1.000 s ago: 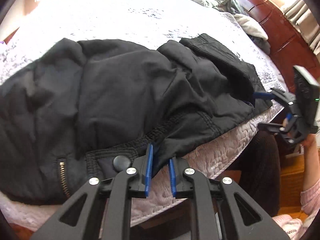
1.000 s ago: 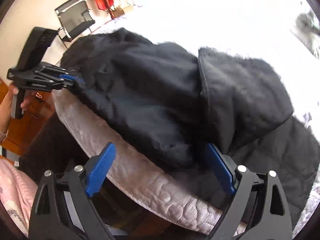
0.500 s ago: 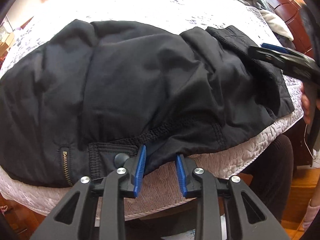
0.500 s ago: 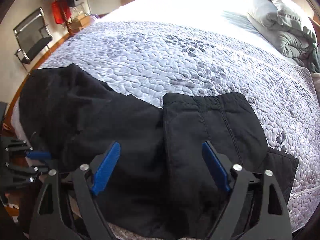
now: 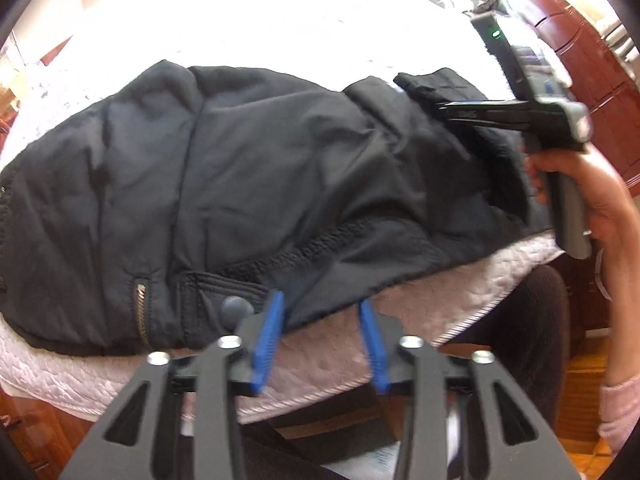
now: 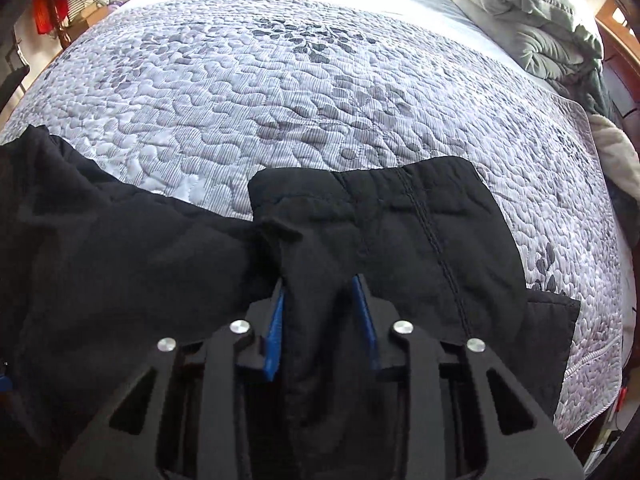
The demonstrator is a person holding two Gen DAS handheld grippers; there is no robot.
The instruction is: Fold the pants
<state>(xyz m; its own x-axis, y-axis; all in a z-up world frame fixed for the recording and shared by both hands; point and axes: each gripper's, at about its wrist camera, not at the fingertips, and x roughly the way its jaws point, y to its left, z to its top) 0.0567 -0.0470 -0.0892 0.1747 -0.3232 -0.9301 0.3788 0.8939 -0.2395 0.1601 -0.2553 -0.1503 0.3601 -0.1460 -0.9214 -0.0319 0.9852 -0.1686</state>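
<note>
Black pants (image 5: pixel 248 184) lie folded along the near edge of the bed, waistband with a button (image 5: pixel 236 309) and brass zipper (image 5: pixel 141 312) towards me. My left gripper (image 5: pixel 320 312) is open at the waistband edge, with cloth between its blue pads but not pinched. My right gripper (image 6: pixel 320 288) has closed in on a bunched fold of the pants (image 6: pixel 400 240) at the leg end. In the left wrist view the right gripper (image 5: pixel 452 114) reaches over the folded leg end.
A grey-and-white quilted bedspread (image 6: pixel 320 92) covers the bed. A rumpled grey duvet (image 6: pixel 536 20) lies at the far right by the wooden headboard (image 5: pixel 592 72). The quilt's edge (image 5: pixel 320 364) hangs below the pants. A person's dark-trousered legs (image 5: pixel 516 336) stand beside the bed.
My left gripper has opened wider and let go of the waistband. My right gripper swung over the leg end and narrowed from wide open onto a fold of cloth.
</note>
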